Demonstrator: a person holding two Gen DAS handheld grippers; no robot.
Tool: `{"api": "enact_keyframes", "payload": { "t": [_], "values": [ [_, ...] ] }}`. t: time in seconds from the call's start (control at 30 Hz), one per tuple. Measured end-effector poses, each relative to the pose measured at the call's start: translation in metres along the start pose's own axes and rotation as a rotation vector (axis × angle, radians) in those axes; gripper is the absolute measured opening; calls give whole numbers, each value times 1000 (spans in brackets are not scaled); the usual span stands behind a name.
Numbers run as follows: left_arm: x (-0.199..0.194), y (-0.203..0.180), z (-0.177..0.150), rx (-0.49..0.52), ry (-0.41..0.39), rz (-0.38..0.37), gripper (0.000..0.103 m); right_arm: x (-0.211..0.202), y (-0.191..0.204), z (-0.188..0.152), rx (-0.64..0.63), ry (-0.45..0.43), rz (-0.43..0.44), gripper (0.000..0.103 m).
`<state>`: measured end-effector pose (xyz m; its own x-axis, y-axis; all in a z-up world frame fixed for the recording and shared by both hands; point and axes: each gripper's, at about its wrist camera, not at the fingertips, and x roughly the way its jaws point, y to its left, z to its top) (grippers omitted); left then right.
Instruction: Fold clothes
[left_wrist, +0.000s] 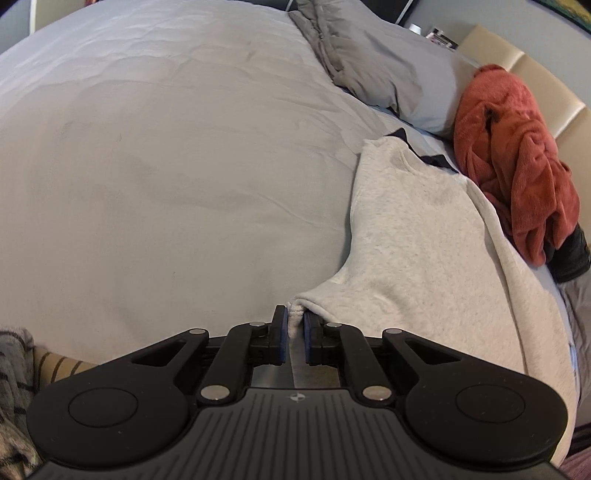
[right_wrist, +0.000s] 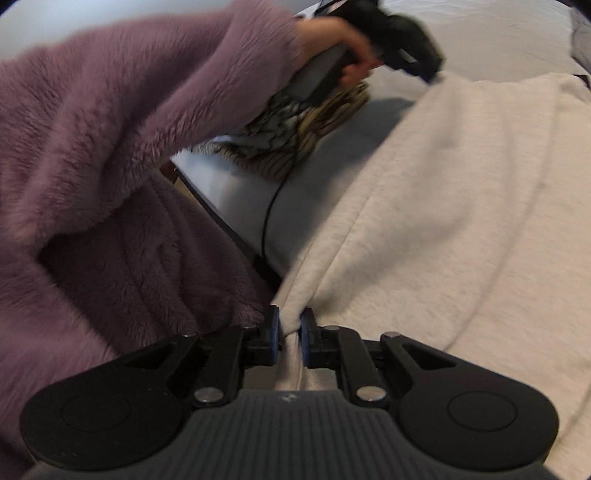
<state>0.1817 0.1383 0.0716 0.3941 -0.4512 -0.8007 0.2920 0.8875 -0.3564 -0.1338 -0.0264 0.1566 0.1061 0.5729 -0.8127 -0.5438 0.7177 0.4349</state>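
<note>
Sweatshirt (left_wrist: 417, 236) — on grey bed (left_wrist: 177, 155)

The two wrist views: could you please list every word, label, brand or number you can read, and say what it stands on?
No readable text in either view.
Left gripper body: a small round emblem, a symbol and not letters.
Right gripper body: a faint mark, too blurred to read.
White sweatshirt: a small tag at its lower right edge, too small to read.
Shelf items beyond the bed: too small to read.

No readable text or labels anywhere.
</note>
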Motion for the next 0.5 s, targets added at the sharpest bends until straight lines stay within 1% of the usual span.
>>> {"api": "enact_keyframes", "payload": {
  "t": [0.07,0.13,0.27,0.37,0.5],
  "values": [
    [0,5,2,-35,5,-12,7,14,6,4,19,-7,30,14],
    [2,8,2,-41,10,-16,7,25,12,7,23,-3,45,14],
    [8,11,1,-41,18,-13,7,51,10,2,39,52,4,14],
    [11,11,-1,-32,21,-6,7,66,3,-5,81,83,-1,14],
    [9,8,-4,-4,18,-5,7,79,5,-7,72,94,-22,14]
  ]
}}
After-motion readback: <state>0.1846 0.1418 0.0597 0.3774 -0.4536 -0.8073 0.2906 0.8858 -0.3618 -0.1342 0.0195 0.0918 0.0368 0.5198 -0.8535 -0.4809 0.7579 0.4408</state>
